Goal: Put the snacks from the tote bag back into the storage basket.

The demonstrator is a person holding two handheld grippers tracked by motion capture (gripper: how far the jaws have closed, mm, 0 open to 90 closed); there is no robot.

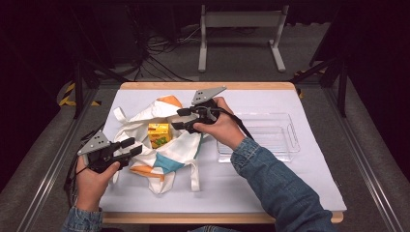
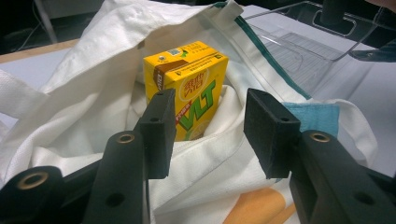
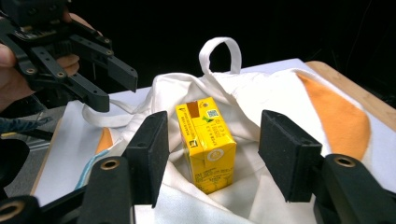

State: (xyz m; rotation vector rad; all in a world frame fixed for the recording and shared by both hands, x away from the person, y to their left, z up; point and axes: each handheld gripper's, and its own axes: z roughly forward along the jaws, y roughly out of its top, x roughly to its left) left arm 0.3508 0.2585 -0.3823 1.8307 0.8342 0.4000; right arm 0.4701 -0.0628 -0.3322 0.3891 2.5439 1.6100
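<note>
A wooden-edged table (image 1: 145, 86) under a white sheet (image 1: 270, 183) stands on grey carpeted floor (image 1: 241, 53). Beyond it sit a white metal frame (image 1: 240, 19), tangled black cables (image 1: 154, 53) and dark surroundings.

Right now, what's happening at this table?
A person holds a claw in each hand over a white tote bag lying open on the table. A yellow drink carton stands in the bag's mouth. The left claw and right claw are both open, flanking the carton without touching it. A clear plastic tray sits empty to the right.
</note>
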